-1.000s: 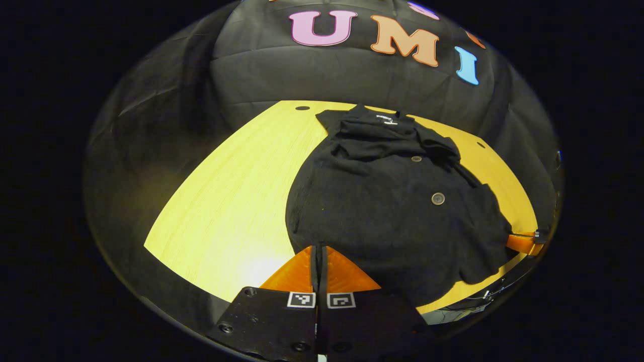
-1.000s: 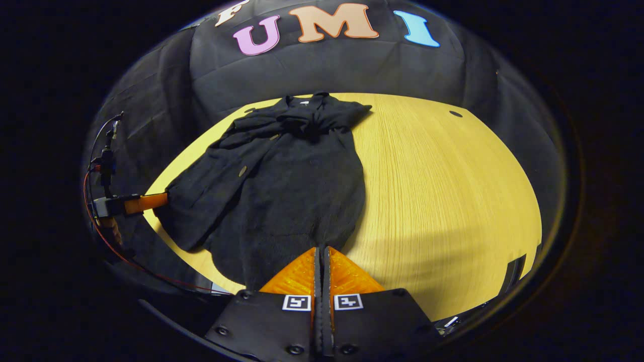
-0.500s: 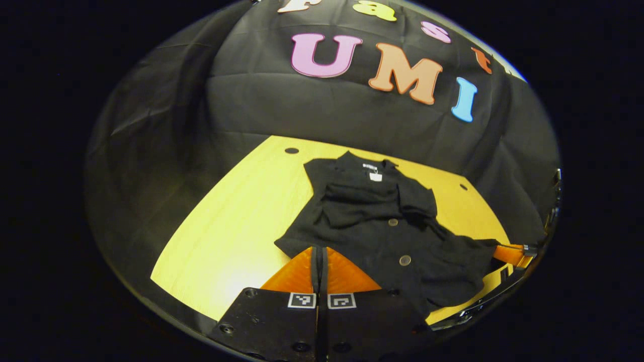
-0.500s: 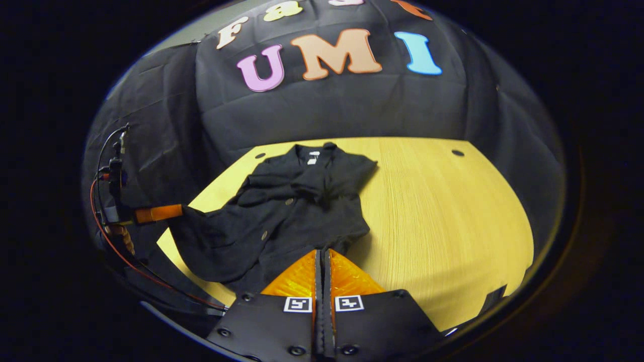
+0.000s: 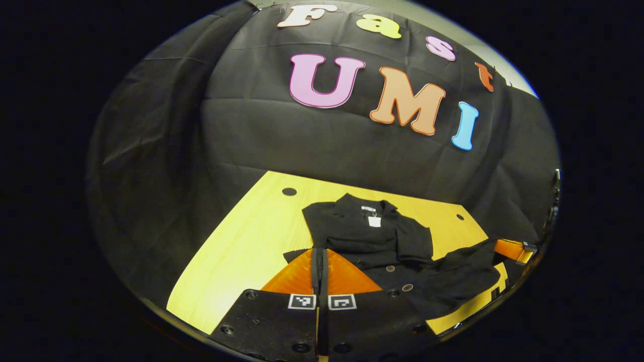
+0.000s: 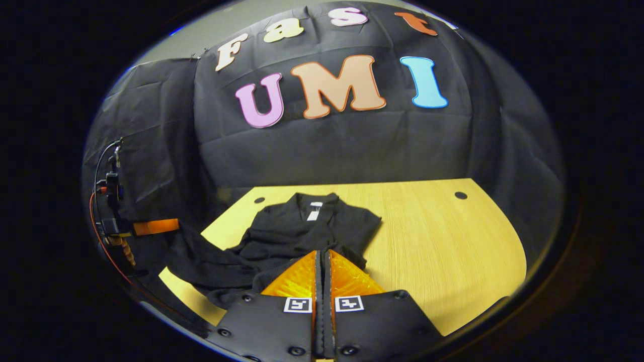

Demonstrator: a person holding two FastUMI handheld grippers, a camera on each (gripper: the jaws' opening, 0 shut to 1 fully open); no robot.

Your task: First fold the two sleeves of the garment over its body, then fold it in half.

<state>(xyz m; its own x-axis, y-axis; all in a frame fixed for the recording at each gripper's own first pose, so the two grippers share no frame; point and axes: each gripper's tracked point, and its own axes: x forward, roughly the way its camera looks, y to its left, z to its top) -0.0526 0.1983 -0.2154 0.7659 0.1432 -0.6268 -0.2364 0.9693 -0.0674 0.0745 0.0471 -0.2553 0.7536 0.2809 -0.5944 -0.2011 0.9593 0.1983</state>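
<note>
Tongs of both hands are pinched closed on the black coat's (image 5: 375,236) hem — left tongs (image 5: 318,254), right tongs (image 6: 322,256) — lifted above the yellow table (image 6: 443,241).

The bench (image 5: 241,236) has a pale yellow wood-grain top with rounded corners. Small dark round holes (image 5: 289,191) sit near its far corners, one at each side. Behind it and around its sides hangs the black cloth wall (image 6: 332,146), creased and folded, reaching down to the far edge.
</note>
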